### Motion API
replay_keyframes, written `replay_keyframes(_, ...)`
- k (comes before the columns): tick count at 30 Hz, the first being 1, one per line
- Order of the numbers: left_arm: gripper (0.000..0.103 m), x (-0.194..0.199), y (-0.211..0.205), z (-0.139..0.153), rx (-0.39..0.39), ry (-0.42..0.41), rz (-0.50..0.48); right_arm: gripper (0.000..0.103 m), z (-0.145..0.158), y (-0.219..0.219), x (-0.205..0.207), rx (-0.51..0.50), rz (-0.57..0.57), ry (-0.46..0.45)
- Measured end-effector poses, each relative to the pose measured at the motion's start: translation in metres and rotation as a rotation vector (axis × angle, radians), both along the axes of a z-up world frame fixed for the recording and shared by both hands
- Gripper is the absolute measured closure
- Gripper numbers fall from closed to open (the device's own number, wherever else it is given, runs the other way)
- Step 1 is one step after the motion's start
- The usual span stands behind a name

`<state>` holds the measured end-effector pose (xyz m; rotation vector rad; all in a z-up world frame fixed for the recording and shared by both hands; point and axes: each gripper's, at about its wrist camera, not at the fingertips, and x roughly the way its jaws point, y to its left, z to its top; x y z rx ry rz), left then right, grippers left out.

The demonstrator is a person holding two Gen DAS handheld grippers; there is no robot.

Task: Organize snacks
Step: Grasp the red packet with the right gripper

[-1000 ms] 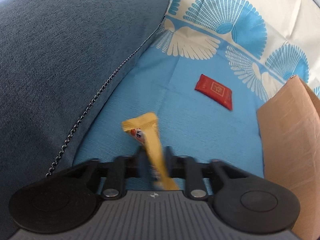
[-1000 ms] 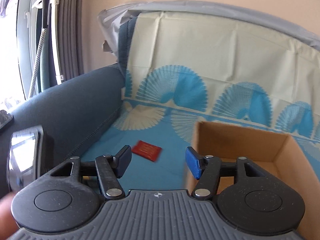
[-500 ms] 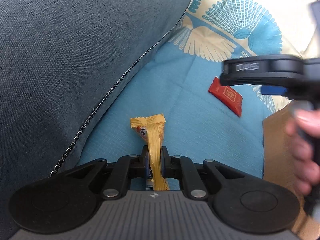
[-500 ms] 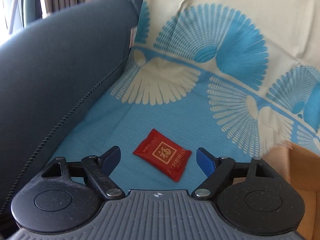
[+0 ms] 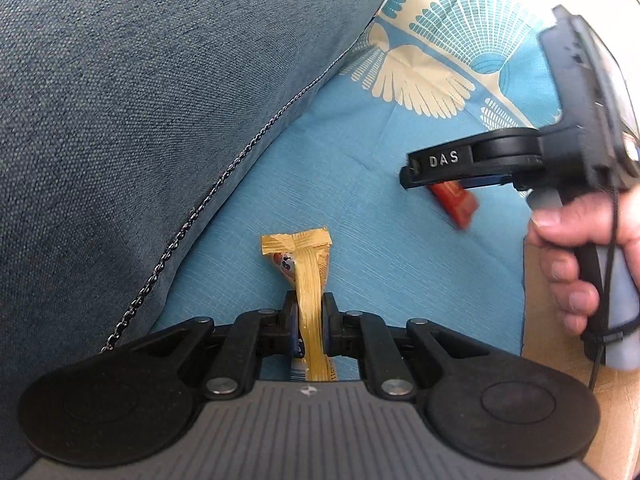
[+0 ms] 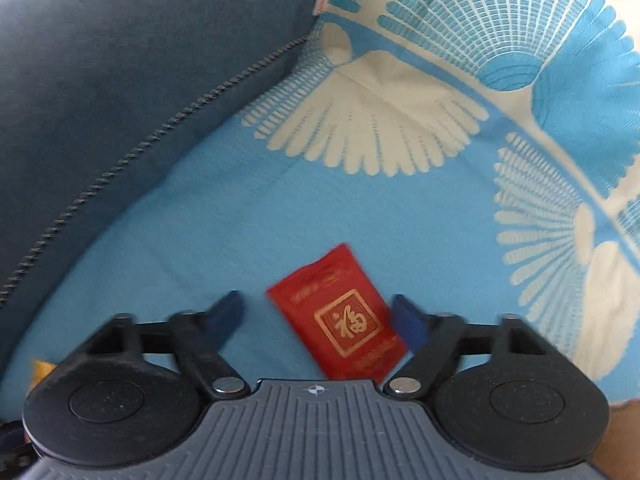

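My left gripper [image 5: 308, 316] pinched the yellow snack stick [image 5: 308, 280]; my right gripper [image 6: 320, 318] was closing, jaws straddling the red packet [image 6: 340, 316].

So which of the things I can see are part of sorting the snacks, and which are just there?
Part of the job:
- yellow snack bar, clamped in the left gripper
- red snack packet, lying between the closing fingers of the right gripper, not yet pinched
- cardboard box, only an edge showing

Just there:
- blue patterned cloth
- grey-blue sofa cushion
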<state>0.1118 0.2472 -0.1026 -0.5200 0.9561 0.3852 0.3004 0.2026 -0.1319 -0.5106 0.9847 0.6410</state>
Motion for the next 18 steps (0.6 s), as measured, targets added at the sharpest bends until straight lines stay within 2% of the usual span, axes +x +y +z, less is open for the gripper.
replay_keyframes(3, 0.092, 0.002, 0.0, 0.0, 0.005, 0.005, 0.003, 0.067, 0.003, -0.003, -0.012, 0.027, 0.005, 0.009)
replay_keyframes(5, 0.092, 0.002, -0.001, 0.001, 0.008, 0.007, 0.005, 0.075, 0.008, -0.005, -0.022, 0.044, -0.006, 0.008)
replay_keyframes(6, 0.092, 0.002, -0.001, 0.001, 0.01, 0.01, 0.006, 0.083, 0.013, -0.007, -0.026, 0.06, -0.018, 0.015)
replay_keyframes(9, 0.092, 0.001, 0.002, 0.0, 0.004, 0.015, 0.012, 0.094, 0.029, -0.014, -0.045, 0.098, -0.058, 0.015)
replay_keyframes(11, 0.092, -0.001, 0.005, 0.0, -0.007, 0.02, 0.013, 0.098, 0.039, -0.021, -0.061, 0.122, -0.076, 0.021)
replay_keyframes(18, 0.092, -0.017, 0.011, 0.0, -0.058, 0.031, -0.01, 0.098, 0.059, -0.049, -0.12, 0.168, -0.119, 0.064)
